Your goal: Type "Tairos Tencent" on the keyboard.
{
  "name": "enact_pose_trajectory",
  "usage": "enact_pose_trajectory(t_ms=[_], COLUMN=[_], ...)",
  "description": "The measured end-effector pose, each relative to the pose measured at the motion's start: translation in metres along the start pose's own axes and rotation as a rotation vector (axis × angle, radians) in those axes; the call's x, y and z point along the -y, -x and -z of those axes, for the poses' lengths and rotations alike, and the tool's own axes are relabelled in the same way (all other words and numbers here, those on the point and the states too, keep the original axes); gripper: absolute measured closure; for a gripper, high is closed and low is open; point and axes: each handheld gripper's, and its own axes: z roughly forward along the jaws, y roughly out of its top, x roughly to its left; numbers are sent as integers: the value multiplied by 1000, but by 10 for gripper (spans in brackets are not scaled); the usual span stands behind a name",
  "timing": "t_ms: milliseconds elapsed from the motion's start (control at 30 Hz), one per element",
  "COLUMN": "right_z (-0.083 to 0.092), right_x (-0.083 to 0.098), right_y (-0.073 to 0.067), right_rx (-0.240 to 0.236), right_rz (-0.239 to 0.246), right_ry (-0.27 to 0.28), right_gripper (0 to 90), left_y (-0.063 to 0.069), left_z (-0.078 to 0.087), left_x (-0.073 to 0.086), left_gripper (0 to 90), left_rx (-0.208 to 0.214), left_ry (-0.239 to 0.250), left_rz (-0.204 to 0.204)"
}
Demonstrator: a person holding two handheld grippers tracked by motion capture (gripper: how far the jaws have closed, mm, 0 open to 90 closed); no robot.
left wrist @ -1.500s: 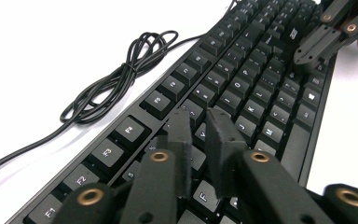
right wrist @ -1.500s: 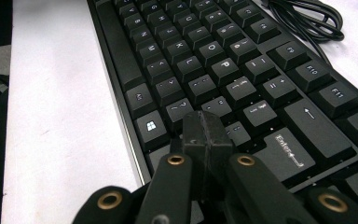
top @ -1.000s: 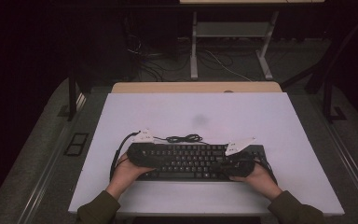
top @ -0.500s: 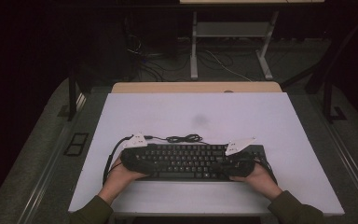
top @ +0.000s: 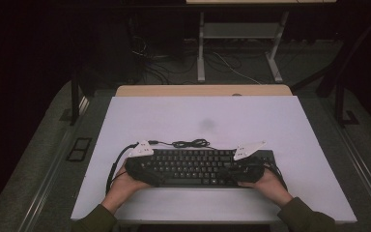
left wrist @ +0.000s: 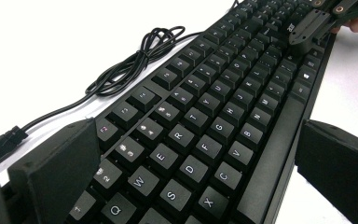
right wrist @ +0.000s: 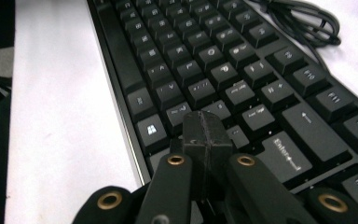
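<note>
The black keyboard (top: 200, 166) lies flat near the front edge of the white bench (top: 270, 121), its cable (top: 188, 143) coiled just behind it. At its left end the left claw (left wrist: 191, 154) has just been opening and now stands wide, jaws straddling the keyboard's width without pressing it. At the right end, the right claw (right wrist: 204, 135) is pinched tight, empty, tips over the keys near Enter.

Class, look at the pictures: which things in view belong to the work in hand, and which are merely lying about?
In the work: black keyboard, its coiled cable, left gripper, right gripper.

Lying about: white table, wooden desk edge, floor cables.
</note>
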Motion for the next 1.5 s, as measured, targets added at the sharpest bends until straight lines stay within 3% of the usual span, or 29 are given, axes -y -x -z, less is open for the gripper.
enact_pose_trajectory(t_ms=[167,333,567,600,700,867,1200,1500], right_z=[2,6,11,11,11,9,1,-7], right_x=[-2,-5,-9,-12,-16,-23,-33,-40], right_y=[0,1,3,4,4,6,10,12], right_rx=[-1,-2,8,11,25,50,71,65], right_rz=[-1,-20,-43,-52,-58,-65,-63,-65], right_ry=[15,45,96,110,122,146,175,196], right_gripper=[884,818,636,561,457,348,245,238], left_y=[1,1,2,2,1,1,2,2], left_z=[0,0,0,0,0,1,0,-1], left_x=[0,-1,-1,-1,-1,-1,-1,-2], left_gripper=[0,0,0,0,0,0,0,0], left_rx=[0,5,3,4,4,0,0,-4], left_ry=[-4,0,-2,-2,0,3,7,4], left_rz=[-5,0,-8,-7,-2,1,1,-3])
